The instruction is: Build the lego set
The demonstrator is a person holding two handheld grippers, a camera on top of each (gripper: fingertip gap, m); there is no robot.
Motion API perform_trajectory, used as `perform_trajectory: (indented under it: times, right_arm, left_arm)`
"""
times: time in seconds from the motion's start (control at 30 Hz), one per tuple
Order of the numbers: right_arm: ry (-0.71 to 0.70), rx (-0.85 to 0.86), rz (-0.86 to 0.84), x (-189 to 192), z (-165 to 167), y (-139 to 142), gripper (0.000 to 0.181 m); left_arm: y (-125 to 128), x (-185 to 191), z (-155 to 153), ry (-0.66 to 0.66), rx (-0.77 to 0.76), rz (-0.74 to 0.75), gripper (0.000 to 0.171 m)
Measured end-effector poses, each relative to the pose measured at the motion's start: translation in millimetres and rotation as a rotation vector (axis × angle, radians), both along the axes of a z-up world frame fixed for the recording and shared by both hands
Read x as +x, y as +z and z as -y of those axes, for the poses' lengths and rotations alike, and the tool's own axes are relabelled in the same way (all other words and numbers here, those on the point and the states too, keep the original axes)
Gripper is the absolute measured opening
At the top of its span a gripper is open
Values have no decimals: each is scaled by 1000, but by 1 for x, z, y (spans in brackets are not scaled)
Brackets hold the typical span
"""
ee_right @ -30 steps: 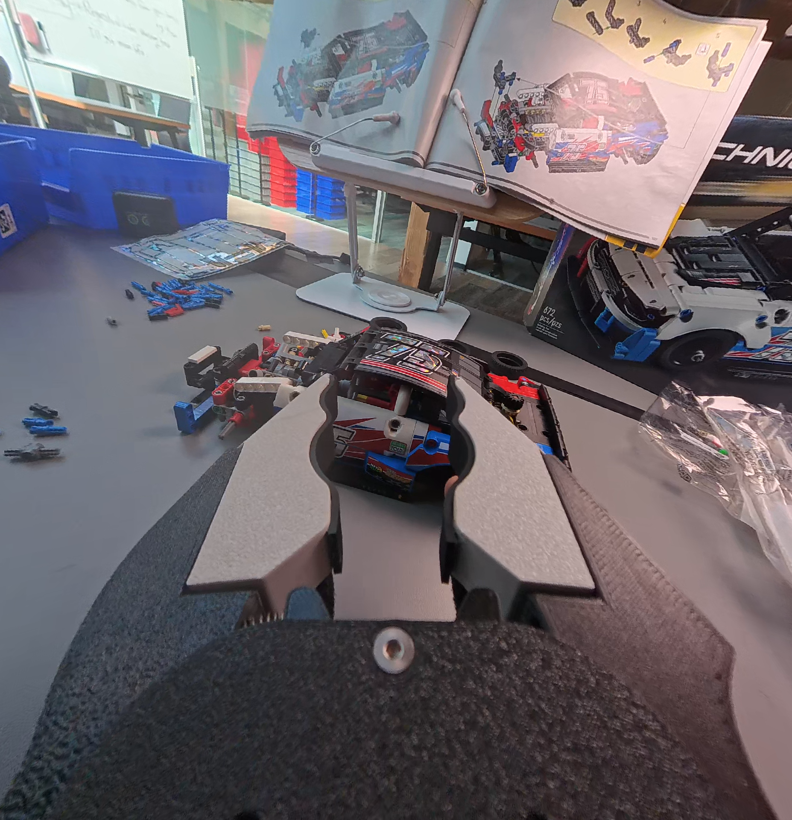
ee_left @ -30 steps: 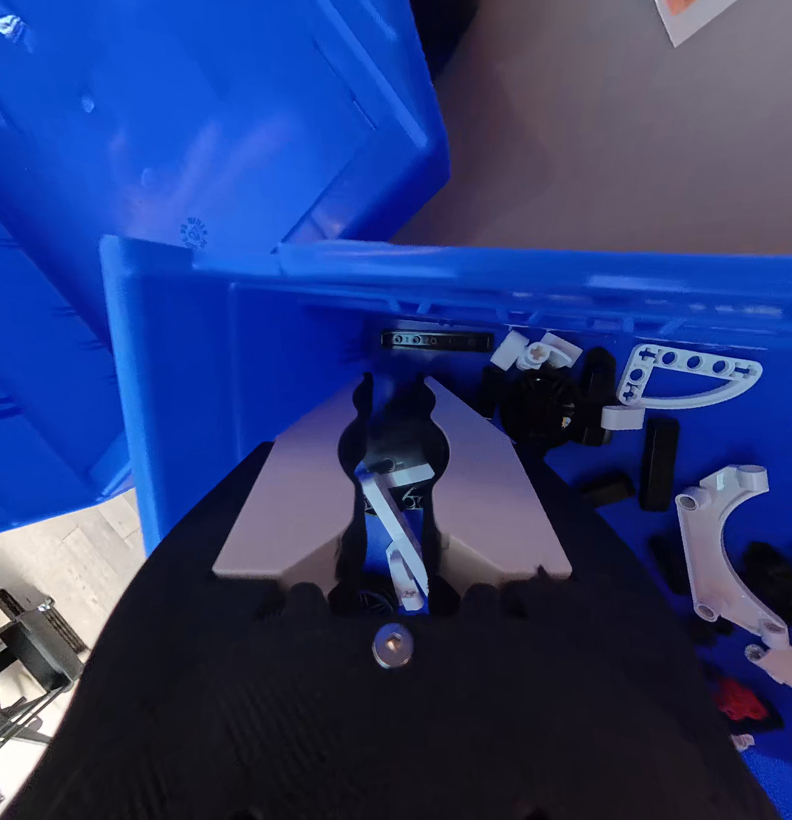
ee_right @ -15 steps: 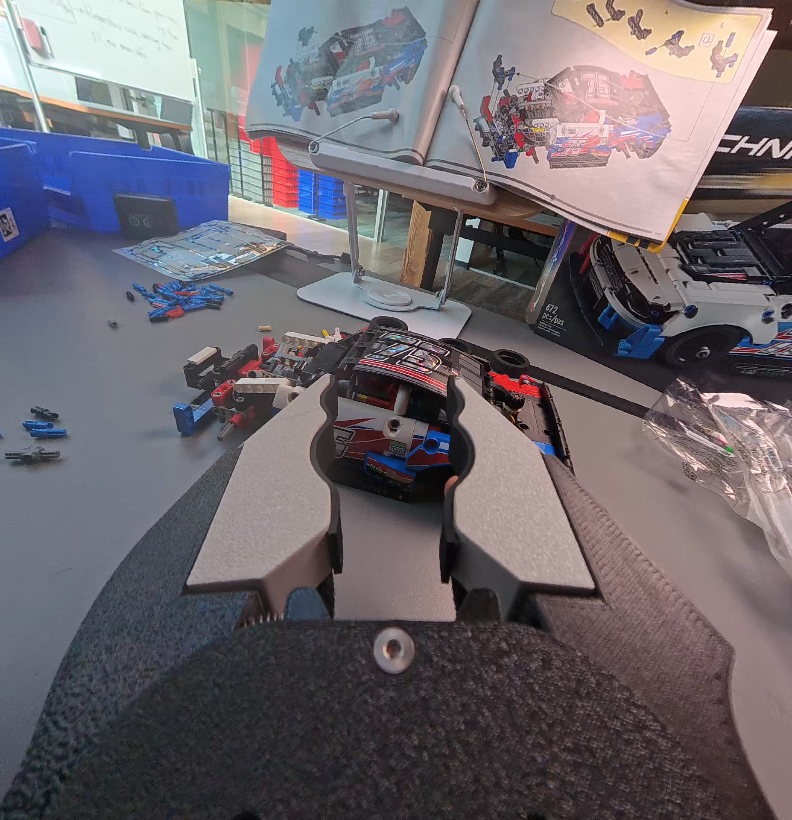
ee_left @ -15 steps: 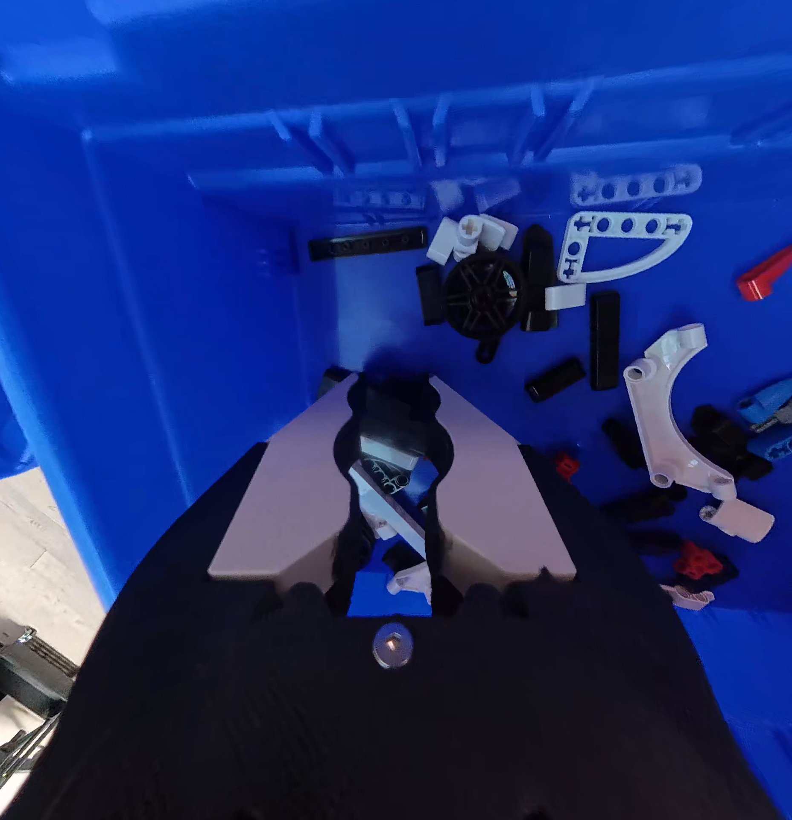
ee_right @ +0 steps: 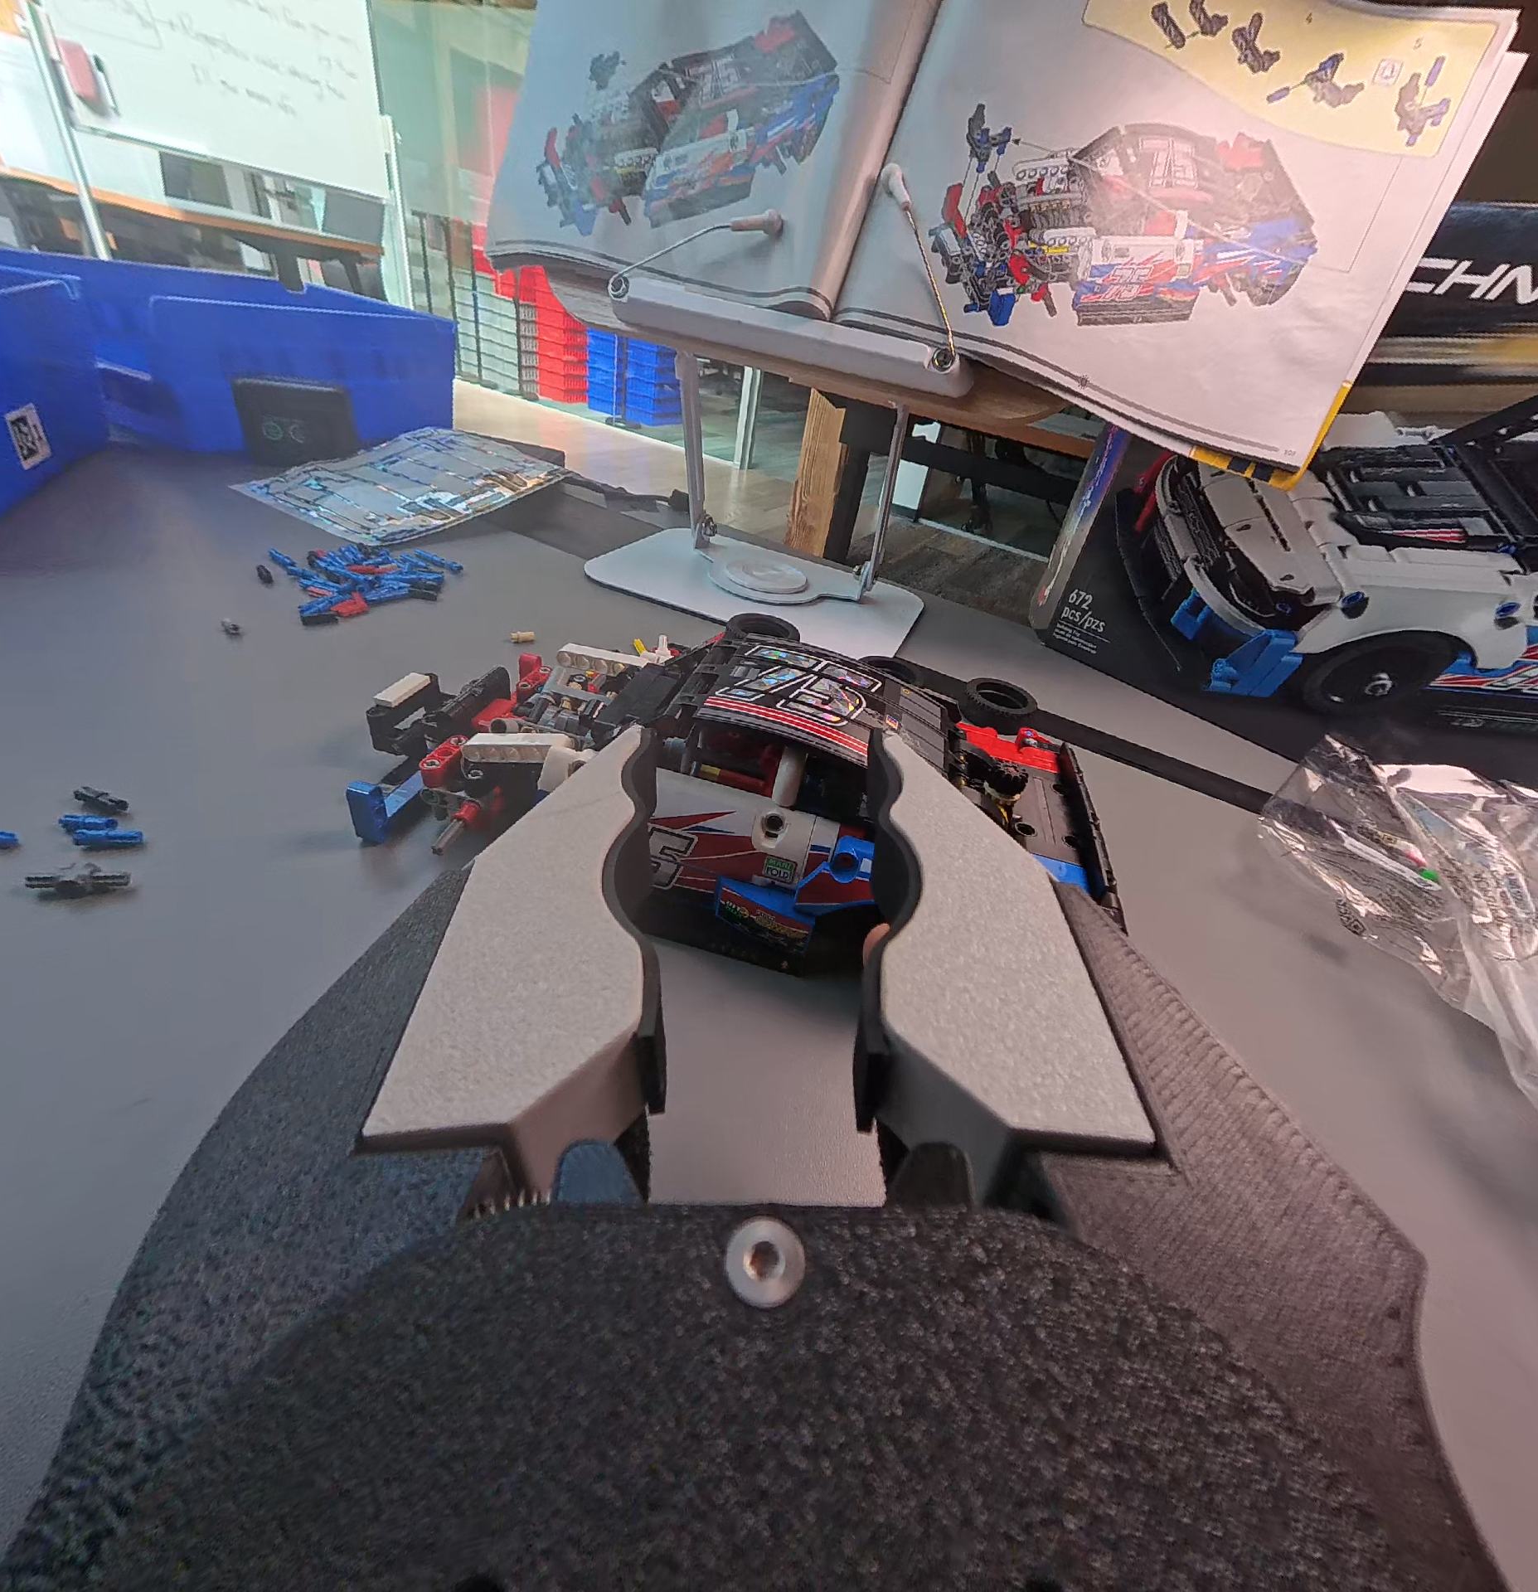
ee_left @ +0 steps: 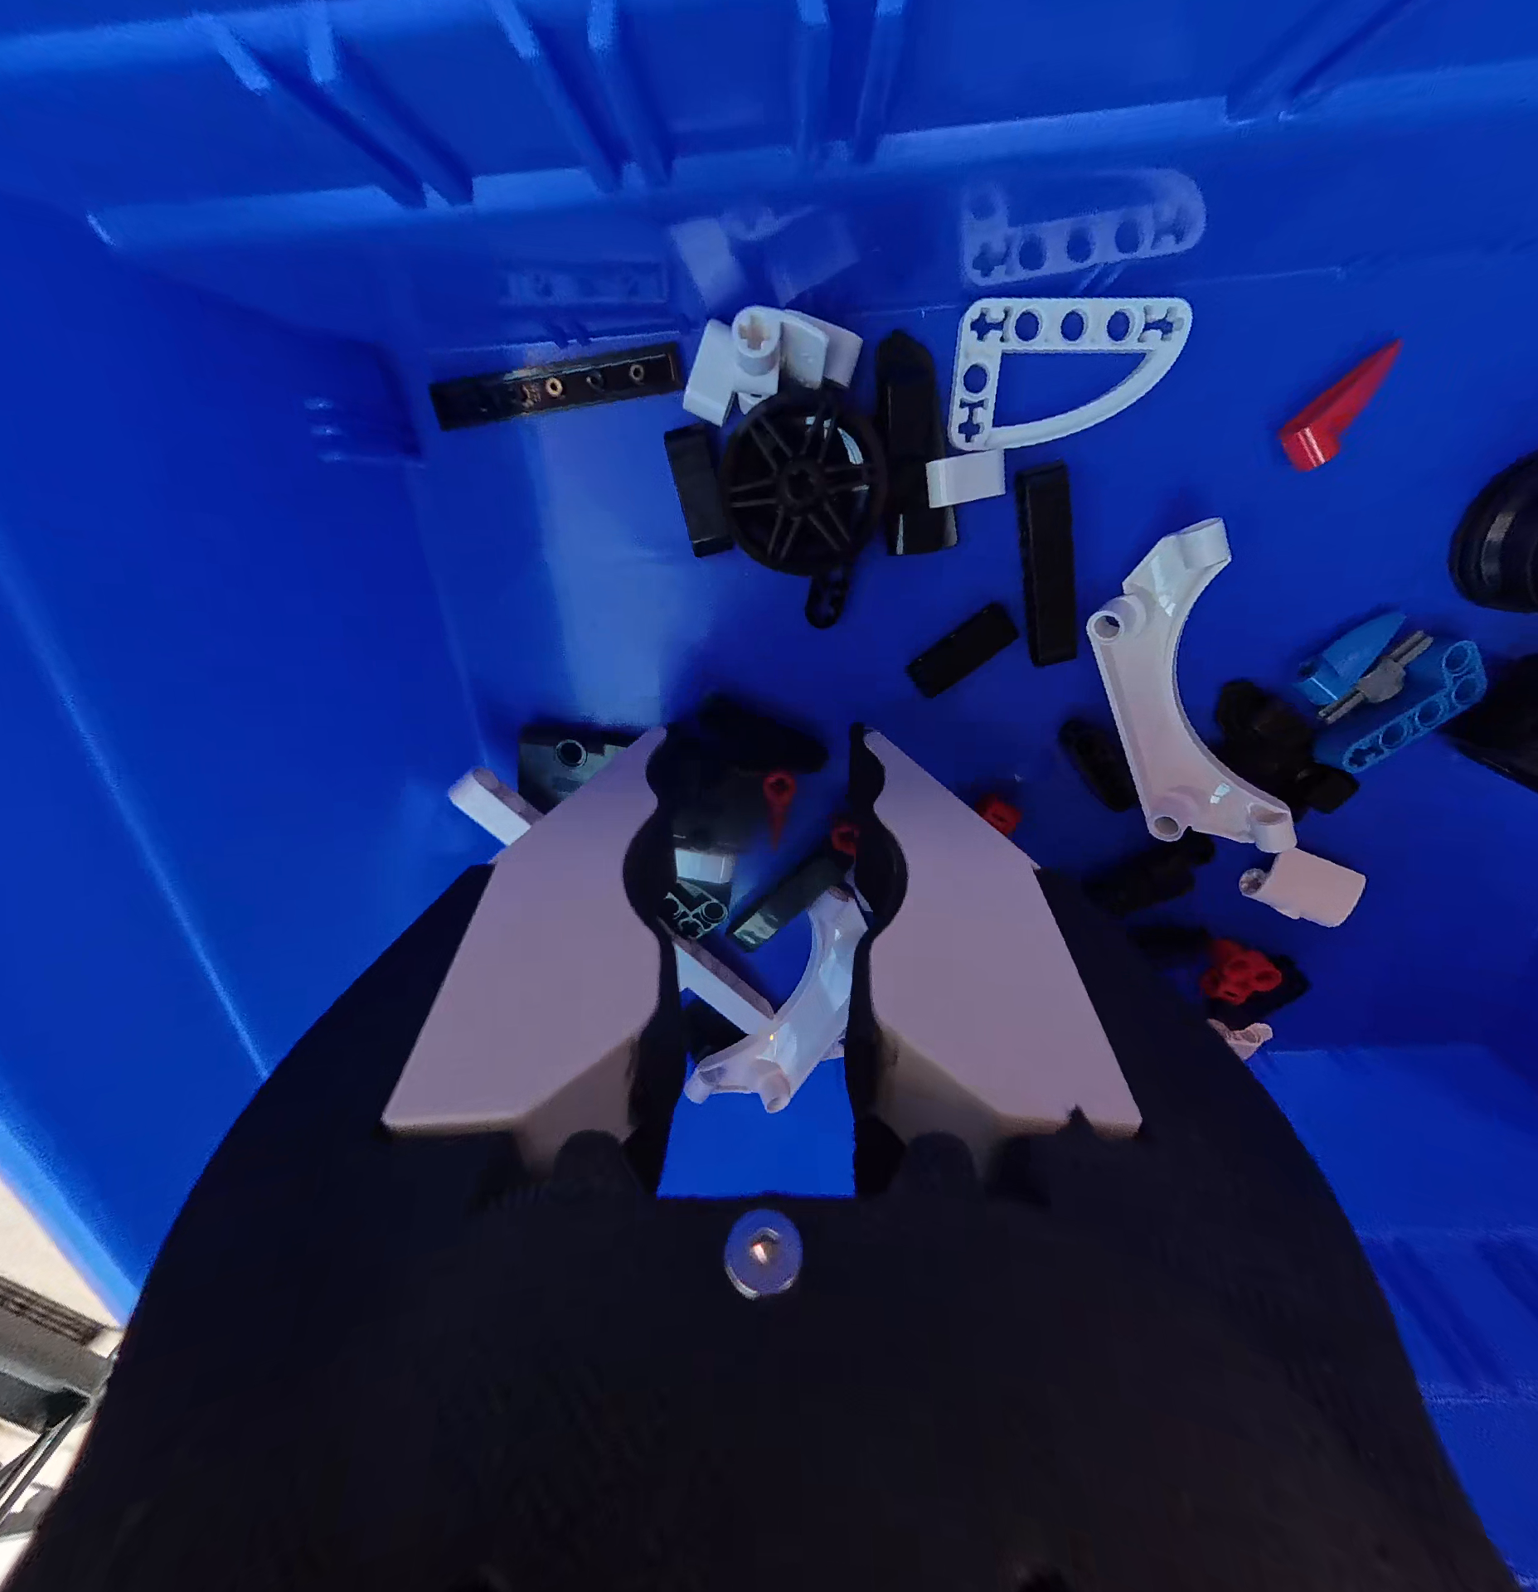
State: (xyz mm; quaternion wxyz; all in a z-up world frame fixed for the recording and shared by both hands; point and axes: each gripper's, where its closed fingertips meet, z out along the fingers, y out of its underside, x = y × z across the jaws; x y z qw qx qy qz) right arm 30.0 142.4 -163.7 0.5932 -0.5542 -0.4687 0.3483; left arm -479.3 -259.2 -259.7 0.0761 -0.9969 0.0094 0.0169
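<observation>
left wrist: looks down, close, into blue bin | right wrist: low, forward over table | shared: nothing

The left gripper points down, its pale fingers parted with a clear gap between the tips (nothing clamped); the right gripper is held low and level, jaws likewise apart

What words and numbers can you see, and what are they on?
I won't copy writing out; here is where it stands.
Box: printed words and a number.
Car: big number sticker on the roof, small stickers on the side.
Book: numbers on the pictured cars.
Whiteboard: handwriting, too blurred.
Bin: a code sticker.
Parts: no writing to see.
</observation>
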Motion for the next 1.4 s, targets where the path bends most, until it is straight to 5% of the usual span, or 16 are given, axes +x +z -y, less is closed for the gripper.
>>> perform_trajectory:
  times: [0.27,0.43,0.63,0.77,0.9,1.03,1.4]
  right_arm:
    - [3,-7,0,0,0,0,46]
    - [9,-7,-3,1,2,1,46]
    - [24,1,-37,6,7,11,46]
    - [41,7,-62,9,12,19,47]
    - [64,-7,-77,11,17,24,50]
    - [86,9,-89,14,27,30,50]
    - [80,33,-101,18,27,36,50]
  left_arm:
    - [-2,10,0,13,-4,37,7]
    - [2,18,-2,-15,5,-4,6]
    - [82,54,-52,-91,202,-205,6]
    - [123,144,-107,-223,326,-232,6]
    - [93,268,-151,-402,332,-23,6]
    - [38,345,-177,-528,270,102,6]
    - [-3,387,-184,-615,208,140,6]
